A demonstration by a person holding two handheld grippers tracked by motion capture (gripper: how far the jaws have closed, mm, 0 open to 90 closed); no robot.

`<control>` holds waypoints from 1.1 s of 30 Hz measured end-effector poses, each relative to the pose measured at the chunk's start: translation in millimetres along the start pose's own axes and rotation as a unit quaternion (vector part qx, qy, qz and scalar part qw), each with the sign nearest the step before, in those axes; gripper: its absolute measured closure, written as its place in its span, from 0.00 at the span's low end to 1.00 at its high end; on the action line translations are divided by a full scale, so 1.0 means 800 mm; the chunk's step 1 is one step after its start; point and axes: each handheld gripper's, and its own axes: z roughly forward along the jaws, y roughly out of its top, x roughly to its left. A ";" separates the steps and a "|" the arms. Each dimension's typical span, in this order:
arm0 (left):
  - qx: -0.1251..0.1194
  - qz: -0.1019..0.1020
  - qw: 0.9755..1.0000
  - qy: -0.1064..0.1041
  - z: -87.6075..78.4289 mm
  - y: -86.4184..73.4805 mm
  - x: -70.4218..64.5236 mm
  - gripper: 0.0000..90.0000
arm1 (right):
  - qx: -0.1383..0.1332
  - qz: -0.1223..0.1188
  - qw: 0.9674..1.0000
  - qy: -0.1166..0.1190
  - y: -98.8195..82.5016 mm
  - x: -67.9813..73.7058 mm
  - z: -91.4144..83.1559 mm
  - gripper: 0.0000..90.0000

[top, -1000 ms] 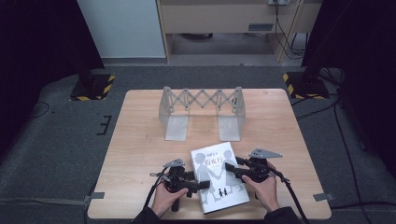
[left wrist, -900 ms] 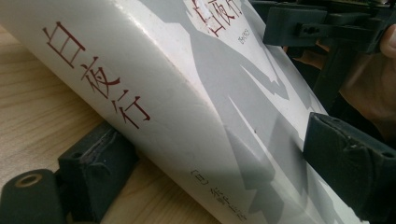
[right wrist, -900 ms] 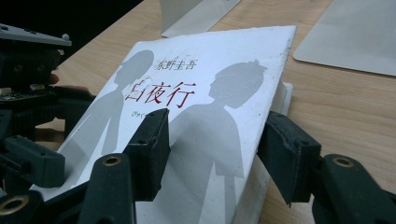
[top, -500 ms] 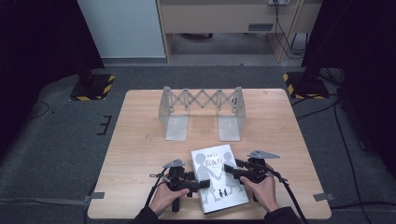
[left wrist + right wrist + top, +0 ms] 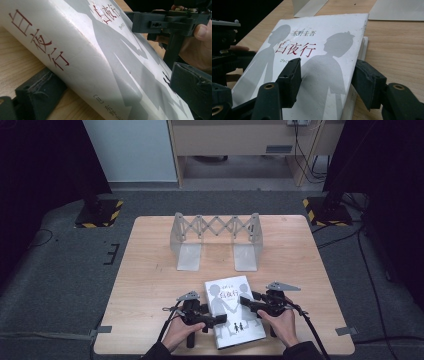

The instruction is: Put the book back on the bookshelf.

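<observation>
Tabletop [image 5: 150,270] unchanged; left gripper [image 5: 216,319] fingers just widened, both grippers straddle book [image 5: 231,312] unclamped.

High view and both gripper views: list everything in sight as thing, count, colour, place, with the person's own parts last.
Book: one, white cover with grey silhouettes and red title, near edge of the table, between the two grippers.
Expandable book rack: one, light grey metal with scissor lattice, far middle of the table, apart from the book.
Table: one, light wood, centre of the room.
Striped stand bases: two, black and yellow, on the floor at the far left and far right corners.
Cabinet: one, beige, behind the table.
Left gripper: one, black, jaws spread across the book's spine side, just been opening.
Right gripper: one, black, jaws around the book's right edge.
Hands: two, at the near edge, each holding a gripper.
</observation>
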 end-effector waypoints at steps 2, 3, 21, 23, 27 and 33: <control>-0.002 -0.005 1.000 0.004 0.001 0.000 -0.001 0.00 | -0.002 0.001 1.000 0.001 -0.001 0.000 0.000 0.46; -0.002 -0.002 1.000 0.005 0.000 0.000 -0.001 0.00 | -0.003 0.001 1.000 0.001 -0.001 -0.001 0.000 0.46; 0.021 0.004 1.000 0.008 -0.008 0.006 0.007 0.15 | -0.019 0.010 1.000 0.016 -0.001 0.001 -0.001 0.54; 0.019 0.000 1.000 0.006 -0.010 0.008 0.007 0.17 | -0.024 0.007 1.000 0.019 0.000 0.000 -0.003 0.57; 0.011 0.000 1.000 0.002 -0.013 0.009 0.006 0.20 | -0.033 0.008 0.999 0.025 0.001 0.001 -0.005 0.58; -0.014 0.027 0.999 0.010 -0.022 0.018 -0.003 0.25 | -0.059 0.005 0.998 0.032 0.006 0.004 -0.010 0.60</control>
